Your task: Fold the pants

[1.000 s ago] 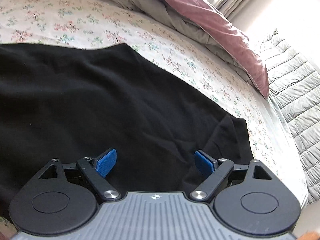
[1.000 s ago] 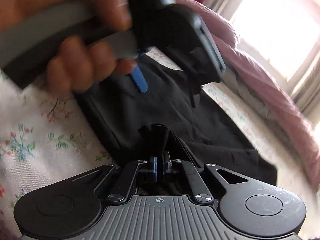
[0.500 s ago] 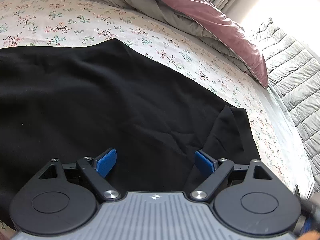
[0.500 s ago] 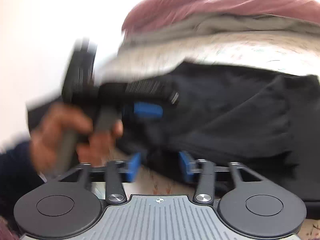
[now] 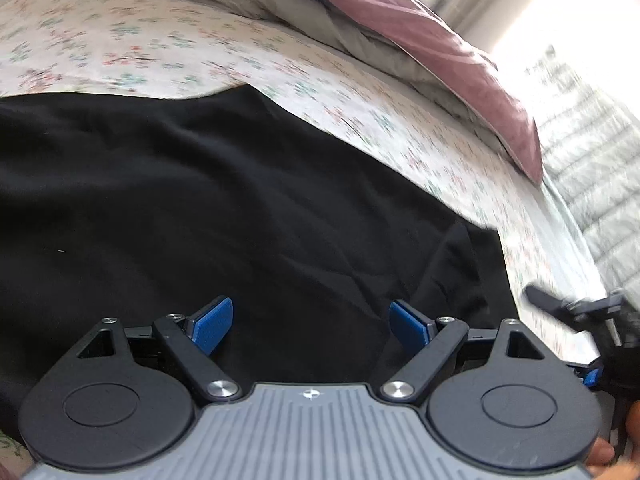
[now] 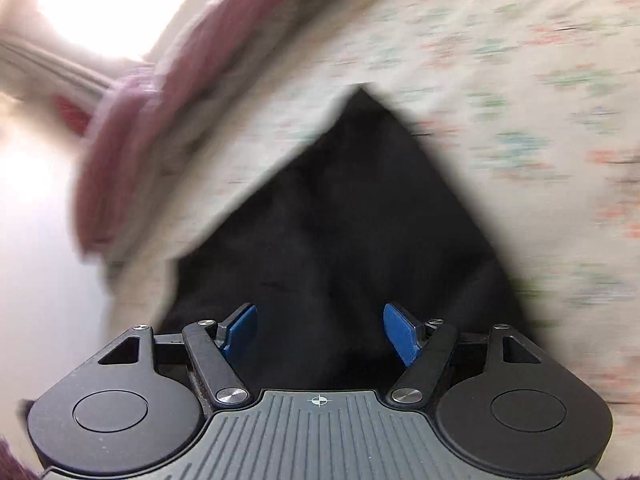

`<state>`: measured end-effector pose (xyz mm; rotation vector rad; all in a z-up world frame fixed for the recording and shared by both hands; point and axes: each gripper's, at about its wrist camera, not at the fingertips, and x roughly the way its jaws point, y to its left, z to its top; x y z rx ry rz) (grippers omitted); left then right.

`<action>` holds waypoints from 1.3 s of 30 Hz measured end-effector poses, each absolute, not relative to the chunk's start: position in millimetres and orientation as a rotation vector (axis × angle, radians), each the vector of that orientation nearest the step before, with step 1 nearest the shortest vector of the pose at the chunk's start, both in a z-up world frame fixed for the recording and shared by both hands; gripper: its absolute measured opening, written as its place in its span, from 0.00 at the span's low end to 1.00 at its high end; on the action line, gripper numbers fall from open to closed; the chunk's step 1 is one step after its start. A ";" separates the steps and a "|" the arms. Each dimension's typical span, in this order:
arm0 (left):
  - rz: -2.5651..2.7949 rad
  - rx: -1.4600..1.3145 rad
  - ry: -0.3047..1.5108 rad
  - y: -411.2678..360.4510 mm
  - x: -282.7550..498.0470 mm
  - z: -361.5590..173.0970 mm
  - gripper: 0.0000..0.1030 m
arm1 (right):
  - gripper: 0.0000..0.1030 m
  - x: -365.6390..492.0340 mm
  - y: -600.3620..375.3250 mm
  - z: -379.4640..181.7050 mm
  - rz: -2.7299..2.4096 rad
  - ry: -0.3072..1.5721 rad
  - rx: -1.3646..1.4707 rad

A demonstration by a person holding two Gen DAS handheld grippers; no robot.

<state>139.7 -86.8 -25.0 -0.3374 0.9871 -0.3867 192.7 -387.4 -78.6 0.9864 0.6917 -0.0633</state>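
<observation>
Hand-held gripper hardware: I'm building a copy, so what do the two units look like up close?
Both look identical. The left hand-held gripper and the right hand-held gripper each have a grey ribbed body with a small white crosshair mark, two round black discs at the sides, black linkage arms on silver pivot pins, and blue textured finger pads. No cables or sleeves show.

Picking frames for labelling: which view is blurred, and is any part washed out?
Right wrist view: heavy motion smear on the floral sheet and pants, window corner blown out. Left wrist view: pants fairly sharp, slight blur on the sheet, glare upper right.
</observation>
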 end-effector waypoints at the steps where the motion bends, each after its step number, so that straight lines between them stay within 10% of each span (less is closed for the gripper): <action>1: -0.368 -0.361 0.985 -80.5 141.8 -24.4 0.98 | 0.70 200.4 -379.3 -74.1 0.012 0.651 0.998; 18: -0.381 -0.393 1.034 -75.8 140.5 -28.4 0.98 | 0.69 190.8 -377.4 -55.6 -0.287 0.801 0.600; 23: -0.423 -0.345 1.031 -87.3 135.8 -24.0 0.98 | 0.09 185.8 -368.7 -67.8 -0.229 0.866 0.581; 39: -0.410 -0.519 1.066 -48.1 157.0 -14.7 0.98 | 0.08 311.8 -304.6 -33.2 0.033 0.858 0.652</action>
